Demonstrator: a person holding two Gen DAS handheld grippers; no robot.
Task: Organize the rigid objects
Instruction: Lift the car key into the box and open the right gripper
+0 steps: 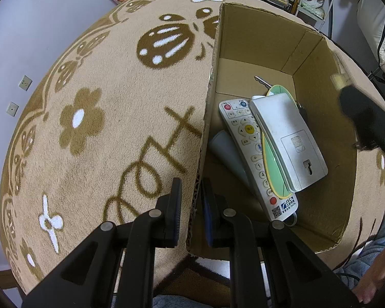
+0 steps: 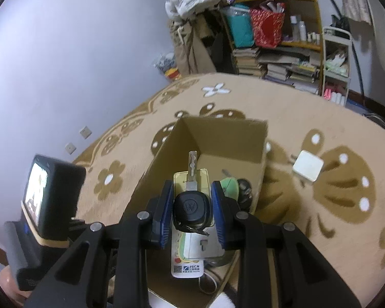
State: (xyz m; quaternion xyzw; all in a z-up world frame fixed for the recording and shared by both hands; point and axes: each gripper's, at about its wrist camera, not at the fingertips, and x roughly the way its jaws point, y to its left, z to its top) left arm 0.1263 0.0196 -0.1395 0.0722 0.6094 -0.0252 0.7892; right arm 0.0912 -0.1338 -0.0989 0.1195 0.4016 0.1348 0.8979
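My left gripper (image 1: 192,211) is shut on the left wall of an open cardboard box (image 1: 256,38) that stands on the carpet. Inside lie a white remote (image 1: 246,138), a white handset-like device (image 1: 287,138), a green oval with a yellow rim (image 1: 272,164), a grey tube (image 1: 225,151) and a metal key (image 1: 263,81). My right gripper (image 2: 191,205) hangs over the box (image 2: 225,136), shut on a black car key (image 2: 191,206) whose blade points forward. A pale yellow card (image 2: 202,179) shows behind the blade. The right gripper (image 1: 367,118) appears blurred in the left wrist view.
A white square charger (image 2: 308,165) lies on the beige flowered carpet (image 2: 333,231) right of the box. The left gripper's camera unit (image 2: 51,192) stands at the left. Crowded shelves (image 2: 277,38) and a white cart (image 2: 337,59) line the far wall. A person's knee (image 1: 369,254) is at the lower right.
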